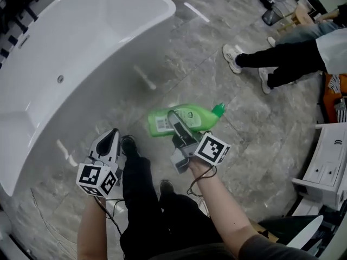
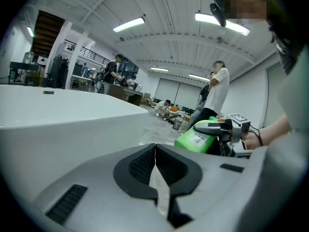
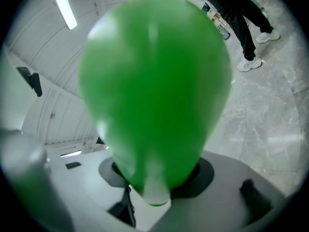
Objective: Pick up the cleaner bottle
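Observation:
The green cleaner bottle point(image 1: 160, 122) with a green cap lies on its side in the air above the grey marble floor. My right gripper point(image 1: 175, 118) is shut on its body, one finger lying across the white label. In the right gripper view the bottle point(image 3: 154, 81) fills the frame, clamped between the dark pads of the right gripper point(image 3: 155, 180). My left gripper point(image 1: 112, 136) hangs to the bottle's left, apart from it. Its jaws point(image 2: 155, 153) are shut, pads together with nothing between them. From there the bottle point(image 2: 195, 139) shows at the right.
A large white bathtub point(image 1: 81, 53) takes up the left side, its rim point(image 2: 58, 115) close in front of the left gripper. My own legs in black trousers point(image 1: 141, 183) stand below the bottle. Another person's legs point(image 1: 282, 58) are at the upper right. A white cabinet point(image 1: 328, 161) is at the right edge.

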A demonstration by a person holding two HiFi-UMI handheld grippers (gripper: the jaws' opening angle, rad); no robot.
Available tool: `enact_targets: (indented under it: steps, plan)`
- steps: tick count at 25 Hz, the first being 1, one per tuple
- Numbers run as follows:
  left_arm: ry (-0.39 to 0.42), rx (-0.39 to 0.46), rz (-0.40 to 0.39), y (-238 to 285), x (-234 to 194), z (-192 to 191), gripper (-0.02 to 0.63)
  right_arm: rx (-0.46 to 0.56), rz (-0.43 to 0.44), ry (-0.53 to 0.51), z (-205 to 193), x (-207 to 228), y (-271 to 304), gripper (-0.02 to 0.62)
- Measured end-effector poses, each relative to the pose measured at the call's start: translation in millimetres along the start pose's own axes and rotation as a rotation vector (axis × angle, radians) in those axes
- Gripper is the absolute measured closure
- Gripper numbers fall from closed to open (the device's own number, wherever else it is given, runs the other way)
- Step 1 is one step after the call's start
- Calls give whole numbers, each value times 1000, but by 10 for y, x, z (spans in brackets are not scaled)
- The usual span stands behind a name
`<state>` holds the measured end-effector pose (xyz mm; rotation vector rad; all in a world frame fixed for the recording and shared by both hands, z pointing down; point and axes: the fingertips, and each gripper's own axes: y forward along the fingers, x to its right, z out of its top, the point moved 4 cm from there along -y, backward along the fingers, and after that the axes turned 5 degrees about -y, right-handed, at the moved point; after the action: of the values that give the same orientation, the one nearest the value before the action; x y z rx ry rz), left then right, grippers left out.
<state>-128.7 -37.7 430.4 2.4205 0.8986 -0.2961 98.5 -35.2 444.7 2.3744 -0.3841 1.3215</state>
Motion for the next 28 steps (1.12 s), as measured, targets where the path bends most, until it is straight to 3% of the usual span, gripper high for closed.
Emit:
enact_targets:
  steps: [7,14,19,28]
  plan:
    - [26,54,56,-1027,686,389,591,-44,33,-12,-7,-652,-771,396]
    - [-50,131,112,-1685,1105,646,591,-121,44,20,-179,-976,-1344,396]
    - [-51,179,96,-1855,1277,893,591,-166,92,-14,-219,-1277,-1414,396]
    - [1,182,58,-2342,1716,1008,591,-210,175,-87,-386,-1960,-1682,396]
